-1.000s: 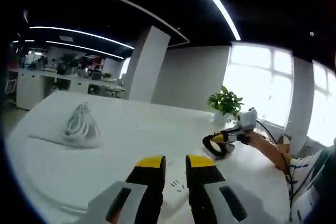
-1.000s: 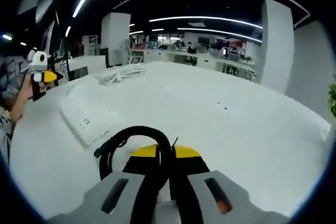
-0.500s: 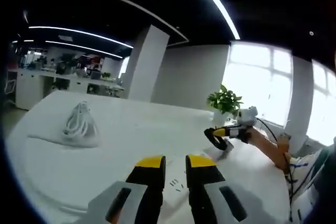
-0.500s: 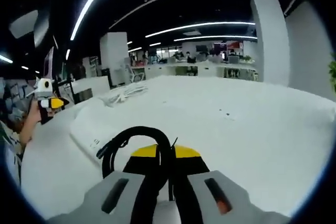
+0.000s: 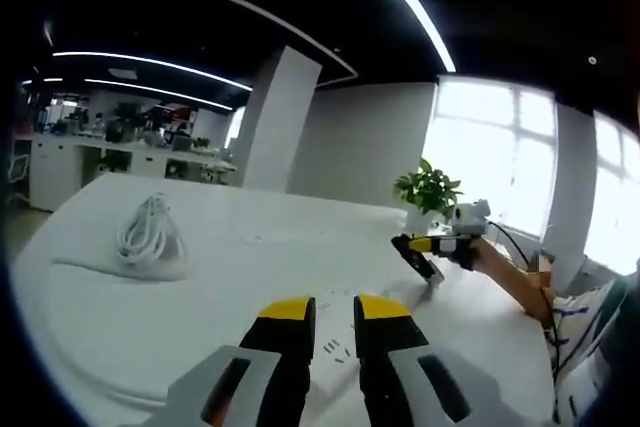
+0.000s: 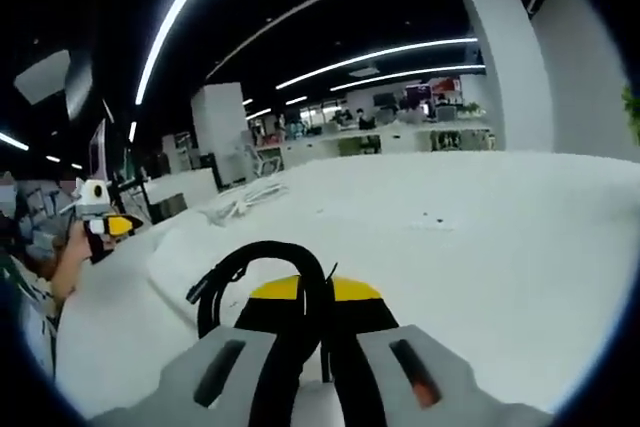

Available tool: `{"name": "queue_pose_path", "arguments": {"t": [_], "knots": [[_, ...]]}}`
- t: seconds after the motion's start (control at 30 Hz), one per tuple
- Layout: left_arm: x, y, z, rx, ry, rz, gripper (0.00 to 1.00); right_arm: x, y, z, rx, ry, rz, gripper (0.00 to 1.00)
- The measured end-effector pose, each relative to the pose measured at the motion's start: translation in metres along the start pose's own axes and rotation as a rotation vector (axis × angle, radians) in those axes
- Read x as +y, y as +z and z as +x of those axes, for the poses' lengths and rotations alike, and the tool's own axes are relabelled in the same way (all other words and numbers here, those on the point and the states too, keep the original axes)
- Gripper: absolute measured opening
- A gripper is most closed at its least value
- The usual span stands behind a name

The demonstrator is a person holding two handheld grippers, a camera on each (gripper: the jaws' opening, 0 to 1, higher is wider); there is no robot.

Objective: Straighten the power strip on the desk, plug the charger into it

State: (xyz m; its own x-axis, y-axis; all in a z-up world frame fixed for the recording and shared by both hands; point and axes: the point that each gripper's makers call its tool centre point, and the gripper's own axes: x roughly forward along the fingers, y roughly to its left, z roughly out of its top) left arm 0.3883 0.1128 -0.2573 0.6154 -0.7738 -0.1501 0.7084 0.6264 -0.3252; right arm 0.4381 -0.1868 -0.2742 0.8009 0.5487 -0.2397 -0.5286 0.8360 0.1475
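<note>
White desk top [image 5: 120,347] spreads wide around both my tools. In the right gripper view, my right gripper [image 6: 310,292] is clamped on a looped black cable [image 6: 262,257], which I take for the charger's lead; the loop arches over the yellow tips at lower centre. The charger body itself I cannot make out. In the left gripper view that same tool shows at right of centre, lifted clear of the desk.

My left gripper [image 5: 325,309] has its jaws a narrow gap apart with nothing between them, and the power strip [image 5: 335,362] lies right under the tips at bottom centre, its socket slots just beyond them. In the right gripper view the strip [image 6: 185,267] sits left of my jaws, its long axis running away toward the upper left, so the charger must travel leftward and down to reach it. The left hand is much the nearer, suited I think to steadying the strip. A coiled white cord [image 5: 150,237] rests well apart at left; bare desk lies between, giving ample room.
</note>
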Motion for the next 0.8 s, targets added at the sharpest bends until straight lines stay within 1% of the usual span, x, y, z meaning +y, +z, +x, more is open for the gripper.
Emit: {"name": "queue_pose_path", "arguments": {"t": [0.13, 0.23, 0.57, 0.7, 0.73, 0.8], "knots": [[0.000, -0.002, 0.001, 0.008, -0.001, 0.003, 0.15, 0.002, 0.004, 0.000, -0.022, 0.020, 0.033, 0.07], [0.000, -0.003, 0.002, 0.010, -0.001, 0.005, 0.15, 0.005, 0.006, 0.000, -0.036, 0.032, 0.037, 0.07], [0.000, -0.007, 0.004, 0.023, 0.001, 0.015, 0.15, 0.007, 0.016, -0.003, -0.080, 0.059, 0.059, 0.07], [-0.001, -0.009, 0.005, 0.024, 0.001, 0.016, 0.15, 0.011, 0.020, -0.004, -0.102, 0.079, 0.071, 0.06], [-0.001, -0.009, 0.005, 0.026, 0.001, 0.016, 0.15, 0.016, 0.019, -0.004, -0.108, 0.086, 0.076, 0.06], [-0.001, -0.010, 0.005, 0.027, 0.000, 0.016, 0.15, 0.019, 0.021, -0.004, -0.117, 0.098, 0.086, 0.06]]}}
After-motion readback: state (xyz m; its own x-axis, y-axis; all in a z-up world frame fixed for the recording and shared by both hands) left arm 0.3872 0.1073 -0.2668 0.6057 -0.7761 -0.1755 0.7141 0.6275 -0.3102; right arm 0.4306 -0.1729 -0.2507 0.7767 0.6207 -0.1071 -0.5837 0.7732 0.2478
